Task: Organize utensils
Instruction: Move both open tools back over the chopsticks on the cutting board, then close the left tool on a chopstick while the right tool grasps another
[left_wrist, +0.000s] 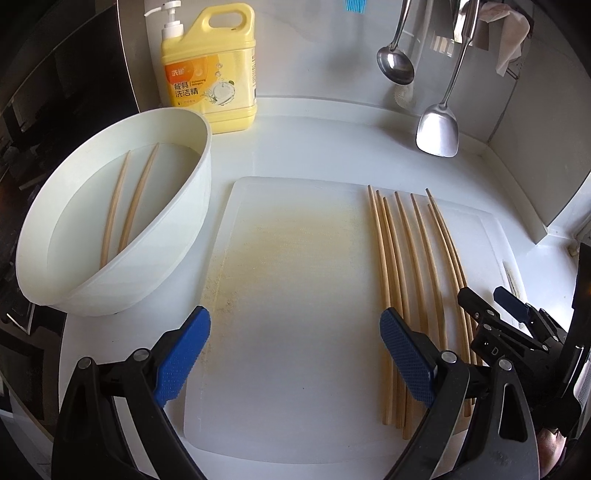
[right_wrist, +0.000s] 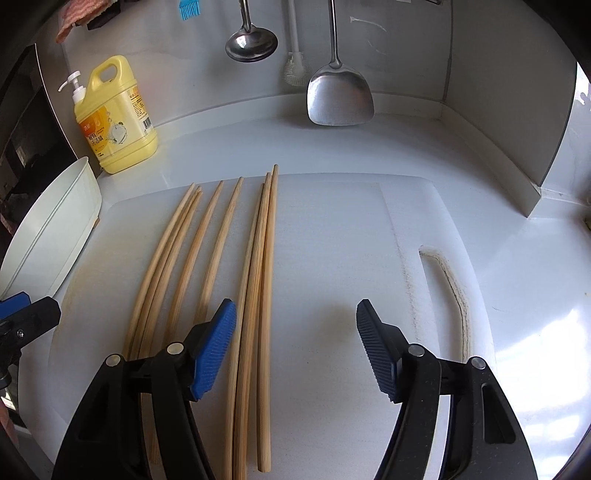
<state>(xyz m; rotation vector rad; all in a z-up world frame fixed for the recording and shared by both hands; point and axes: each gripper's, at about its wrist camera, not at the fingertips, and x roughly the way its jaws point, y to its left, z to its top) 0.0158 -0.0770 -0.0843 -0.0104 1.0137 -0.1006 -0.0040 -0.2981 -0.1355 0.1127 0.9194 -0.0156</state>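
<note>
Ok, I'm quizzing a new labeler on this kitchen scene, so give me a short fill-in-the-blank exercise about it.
1. The white basin holds ____ chopsticks.
2. The other chopsticks lie on the white ____.
3. The pump bottle of dish soap is coloured ____.
4. Both the left gripper and the right gripper are ____ and hold nothing.

Missing words: two; cutting board; yellow; open
</note>
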